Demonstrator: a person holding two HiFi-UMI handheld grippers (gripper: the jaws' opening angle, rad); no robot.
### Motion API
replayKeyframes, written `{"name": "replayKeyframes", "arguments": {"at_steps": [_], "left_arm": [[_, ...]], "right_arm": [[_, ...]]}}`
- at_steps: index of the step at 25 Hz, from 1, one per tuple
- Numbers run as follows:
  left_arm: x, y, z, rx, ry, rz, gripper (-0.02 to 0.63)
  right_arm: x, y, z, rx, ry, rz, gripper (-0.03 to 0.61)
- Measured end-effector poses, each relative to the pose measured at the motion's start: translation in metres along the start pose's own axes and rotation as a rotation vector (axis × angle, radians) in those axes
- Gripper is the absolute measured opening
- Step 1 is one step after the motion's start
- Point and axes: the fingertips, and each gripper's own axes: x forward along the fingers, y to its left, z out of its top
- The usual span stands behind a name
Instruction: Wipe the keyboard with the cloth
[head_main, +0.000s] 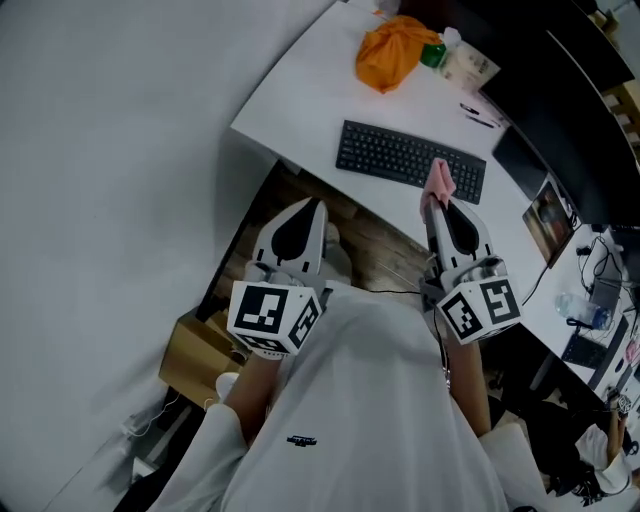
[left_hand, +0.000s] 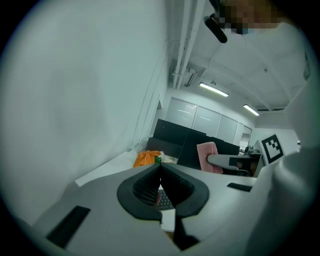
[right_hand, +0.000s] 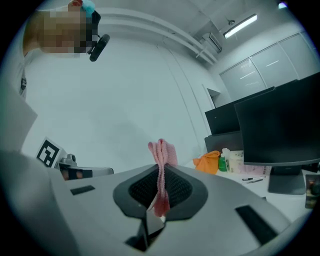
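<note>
Head view: R claw (head_main: 432, 200) clamps pink cloth (head_main: 440, 180), hiding bit of keyboard (head_main: 390, 152); L claw (head_main: 318, 204) pinched closed, empty.

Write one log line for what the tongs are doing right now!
left tongs: shut, empty | right tongs: shut on pink cloth | keyboard: on desk, untouched

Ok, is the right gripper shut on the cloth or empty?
Shut on it. The right gripper has its jaws closed on the pink cloth, which runs between them and sticks out bunched past the tips.
</note>
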Motion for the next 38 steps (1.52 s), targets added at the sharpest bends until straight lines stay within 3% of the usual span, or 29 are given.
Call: {"name": "replayKeyframes", "arguments": {"at_steps": [5,9,13,16,18,25,38], "left_arm": [[0.039,0.041,0.013,0.004,0.019,-0.031,0.018],[0.058,0.067,0.022,0.001,0.031,-0.058,0.018],[0.071,0.091,0.034,0.02,0.028,-0.078,0.018],[0.081,0.102,0.035,0.016,0.034,-0.089,0.018],[0.089,0.106,0.027,0.0,0.051,-0.094,0.018],[0.107,0.11,-0.013,-0.061,0.127,-0.111,0.018],[0.147,0.13,-0.051,-0.07,0.203,-0.065,0.018]], "right_arm": [[0.061,-0.006,0.0,0.059,0.012,-0.004,0.023],[0.102,0.0,0.001,0.148,0.007,0.052,0.023],[0.137,0.001,-0.003,0.075,0.031,0.033,0.023],[0.159,-0.005,-0.01,0.155,0.044,0.047,0.023],[0.17,-0.015,-0.014,0.229,0.035,0.041,0.023],[0.202,-0.04,-0.046,0.34,0.11,-0.006,0.02],[0.259,-0.06,-0.129,0.413,0.311,0.004,0.015]]}}
